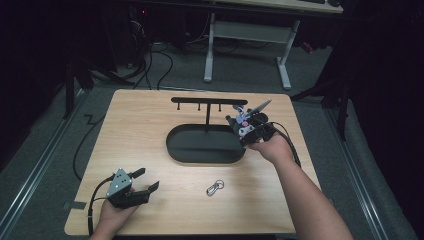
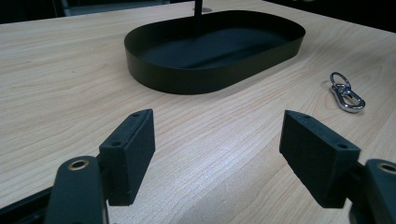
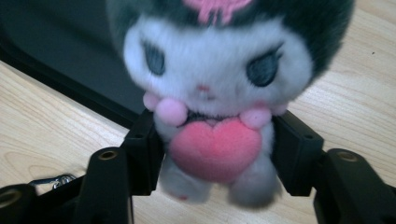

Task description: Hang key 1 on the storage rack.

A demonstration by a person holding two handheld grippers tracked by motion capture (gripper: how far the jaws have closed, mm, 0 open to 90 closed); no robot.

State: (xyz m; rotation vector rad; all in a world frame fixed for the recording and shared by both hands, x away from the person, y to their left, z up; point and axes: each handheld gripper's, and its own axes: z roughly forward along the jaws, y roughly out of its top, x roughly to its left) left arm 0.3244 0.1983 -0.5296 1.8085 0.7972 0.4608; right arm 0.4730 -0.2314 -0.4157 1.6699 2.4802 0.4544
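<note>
The right gripper is holding a plush by its body just above the table, at the tray's right end. The left gripper is sitting open, nothing between its jaws, near the clip.

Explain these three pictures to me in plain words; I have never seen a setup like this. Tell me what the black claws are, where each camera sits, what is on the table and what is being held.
A person at a wooden table holds a two-jaw gripper in each hand. The high view looks down from above. The other two cameras ride on the grippers and look along their black jaws.

The left gripper rests near the table's front edge, jaws apart with nothing between them.

The right gripper has a small plush toy with a pink heart between its jaws at the black oval tray. Whether the pads press on the toy is hard to tell.

A post with a hook bar rises from the tray. A metal clasp lies on the table.
</note>
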